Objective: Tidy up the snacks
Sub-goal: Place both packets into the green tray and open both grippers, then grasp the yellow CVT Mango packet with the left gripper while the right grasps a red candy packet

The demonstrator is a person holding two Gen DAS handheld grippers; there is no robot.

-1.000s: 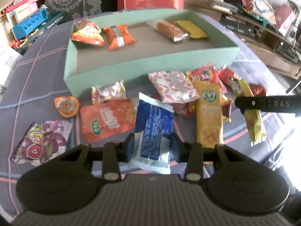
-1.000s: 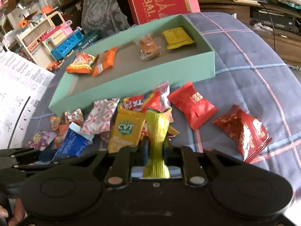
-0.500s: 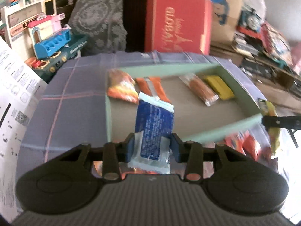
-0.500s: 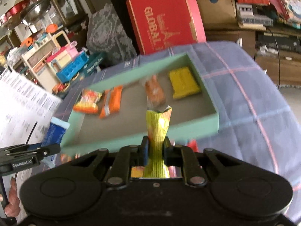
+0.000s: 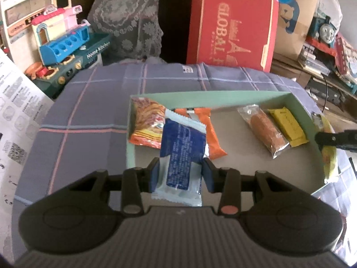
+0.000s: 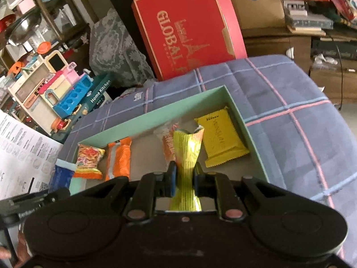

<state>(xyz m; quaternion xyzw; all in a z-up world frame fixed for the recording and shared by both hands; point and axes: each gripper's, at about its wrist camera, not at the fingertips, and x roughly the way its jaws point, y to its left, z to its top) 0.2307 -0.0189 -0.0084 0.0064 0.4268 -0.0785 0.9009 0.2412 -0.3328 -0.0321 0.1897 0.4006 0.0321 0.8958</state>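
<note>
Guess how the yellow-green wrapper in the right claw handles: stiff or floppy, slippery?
Probably floppy: the yellow-green wrapper pinches to a narrow waist in the right claw and flares above. Likely light, since it stands upright from that pinch without drooping. The glossy foil may be slippery, so it could slide if the grip eases.

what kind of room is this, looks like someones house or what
Probably a lived-in home, maybe a child's room or storeroom: a toy kitchen, a toy train and stacked cardboard boxes crowd around a checked cloth.

Left claw (image 5: 180, 174) grips blue packet (image 5: 181, 156) above green box (image 5: 223, 97).
</note>
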